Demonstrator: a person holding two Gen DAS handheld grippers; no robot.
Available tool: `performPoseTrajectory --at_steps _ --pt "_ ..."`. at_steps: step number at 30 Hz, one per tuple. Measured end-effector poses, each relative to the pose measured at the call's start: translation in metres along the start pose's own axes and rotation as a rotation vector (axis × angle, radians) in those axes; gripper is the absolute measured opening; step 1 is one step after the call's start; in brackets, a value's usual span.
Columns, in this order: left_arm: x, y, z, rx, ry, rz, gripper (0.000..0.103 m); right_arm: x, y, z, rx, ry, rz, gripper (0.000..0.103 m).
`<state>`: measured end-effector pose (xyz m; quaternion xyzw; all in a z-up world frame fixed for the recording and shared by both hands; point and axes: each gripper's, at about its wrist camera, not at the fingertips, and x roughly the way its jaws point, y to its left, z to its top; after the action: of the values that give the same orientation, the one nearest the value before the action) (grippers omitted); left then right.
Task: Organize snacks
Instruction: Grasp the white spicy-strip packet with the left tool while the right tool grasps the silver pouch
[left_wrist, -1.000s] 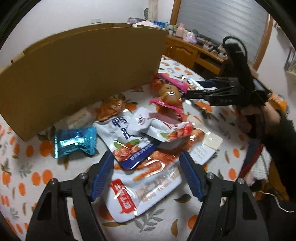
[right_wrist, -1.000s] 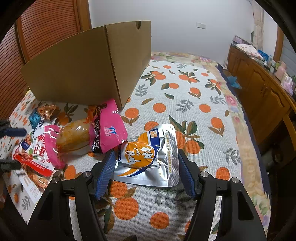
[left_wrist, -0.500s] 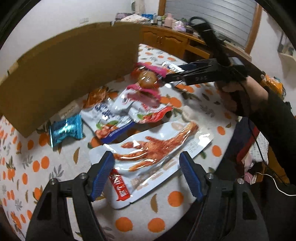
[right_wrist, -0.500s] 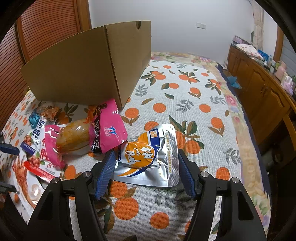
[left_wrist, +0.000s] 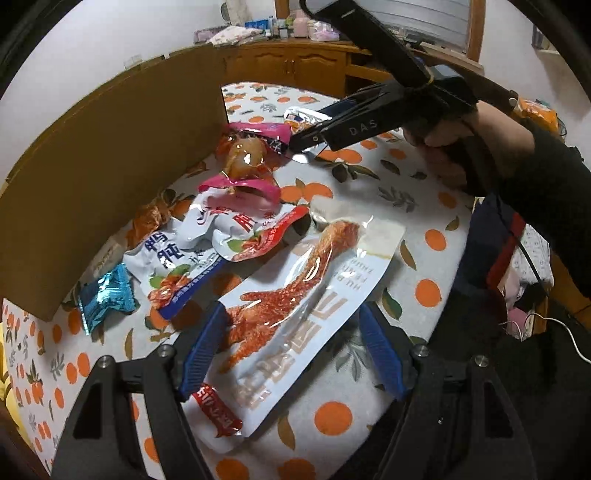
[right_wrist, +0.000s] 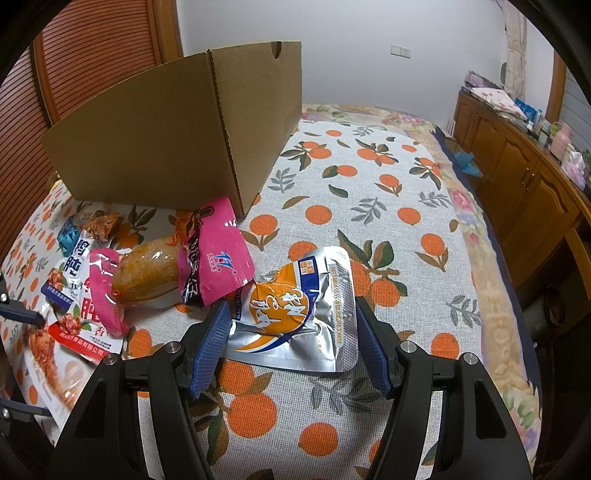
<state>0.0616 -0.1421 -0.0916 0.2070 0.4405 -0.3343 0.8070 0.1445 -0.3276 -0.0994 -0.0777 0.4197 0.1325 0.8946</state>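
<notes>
Snack packets lie on an orange-print tablecloth (right_wrist: 388, 192) in front of a cardboard box (left_wrist: 110, 166) (right_wrist: 166, 129). My left gripper (left_wrist: 291, 314) hovers over a long white packet showing a red chicken foot (left_wrist: 295, 288). Its jaws are opening, the packet lies between its fingers, and the pads do not press on it. My right gripper (right_wrist: 291, 306) stands open around a silver, orange and blue packet (right_wrist: 295, 306) that lies flat on the cloth. A pink packet with a drumstick (right_wrist: 214, 254) (left_wrist: 243, 158) sits just left of it.
A white-and-blue packet (left_wrist: 166, 266), a white-and-red packet (left_wrist: 240, 229), a teal candy (left_wrist: 105, 295) and an orange candy (left_wrist: 147, 221) lie by the box wall. A wooden cabinet (right_wrist: 517, 177) runs along the right. A person's hand (left_wrist: 443, 147) holds the right gripper.
The left gripper has slid across toward the table's near edge and rolled; the long chicken-foot packet now lies between its fingers instead of the white-and-blue one. The right gripper has kept still.
</notes>
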Motion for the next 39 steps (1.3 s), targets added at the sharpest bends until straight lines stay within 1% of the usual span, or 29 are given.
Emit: performPoseTrajectory --at_steps 3,7,9,10,12,17,18,22,23,24,25,26,27,28,29,31,36,39 --pt "0.010 0.000 0.004 0.015 0.014 0.039 0.079 0.000 0.000 0.000 0.000 0.000 0.000 0.067" --pt "0.014 0.008 0.006 -0.037 0.000 0.015 0.078 0.000 0.000 0.000 0.000 0.000 0.000 0.067" --pt "0.012 0.010 0.005 -0.050 -0.024 0.014 0.065 0.000 0.000 0.000 0.000 0.000 0.000 0.067" --pt "0.010 0.012 0.004 -0.058 -0.039 0.021 0.049 0.000 0.000 0.000 0.000 0.000 0.000 0.067" --pt "0.008 0.016 0.003 -0.080 -0.041 0.027 0.045 0.000 0.000 0.000 0.001 0.000 0.000 0.067" --pt "-0.001 0.016 0.000 -0.088 -0.073 0.035 0.037 0.000 0.000 0.000 0.002 -0.001 0.001 0.067" --pt "-0.004 0.015 0.000 -0.093 -0.082 0.031 0.036 0.000 0.000 -0.001 0.002 -0.001 0.001 0.067" --pt "-0.019 0.013 -0.007 -0.117 -0.118 0.009 0.025 0.000 -0.001 -0.001 0.002 0.000 0.004 0.067" --pt "-0.021 0.012 -0.008 -0.119 -0.122 0.004 0.024 0.000 -0.001 -0.001 -0.003 0.002 0.007 0.065" --pt "-0.023 0.011 -0.009 -0.123 -0.128 0.001 0.023 0.000 0.000 0.000 -0.007 0.001 0.013 0.060" --pt "-0.024 0.011 -0.010 -0.128 -0.130 -0.002 0.023 -0.001 -0.001 0.000 -0.001 0.000 0.029 0.058" --pt "-0.025 0.012 -0.011 -0.130 -0.132 -0.001 0.023 -0.003 -0.003 -0.001 0.007 0.000 0.045 0.053" --pt "-0.025 0.012 -0.010 -0.134 -0.135 0.000 0.023 -0.004 -0.004 -0.001 0.019 0.002 0.067 0.040" --pt "-0.026 0.014 -0.011 -0.142 -0.139 -0.003 0.023 -0.007 -0.008 -0.002 0.039 0.002 0.101 0.017" --pt "-0.028 0.014 -0.012 -0.147 -0.141 -0.006 0.023 -0.007 -0.009 -0.003 0.044 0.011 0.107 0.011" --pt "-0.029 0.015 -0.011 -0.153 -0.146 -0.009 0.023 -0.009 -0.008 -0.006 0.034 0.005 0.108 0.011" --pt "-0.030 0.015 -0.009 -0.159 -0.157 -0.014 0.023 -0.013 -0.008 -0.004 0.037 -0.001 0.108 0.004" --pt "-0.032 0.014 -0.010 -0.164 -0.172 -0.017 0.023 -0.017 -0.007 -0.003 0.035 -0.017 0.105 0.003"
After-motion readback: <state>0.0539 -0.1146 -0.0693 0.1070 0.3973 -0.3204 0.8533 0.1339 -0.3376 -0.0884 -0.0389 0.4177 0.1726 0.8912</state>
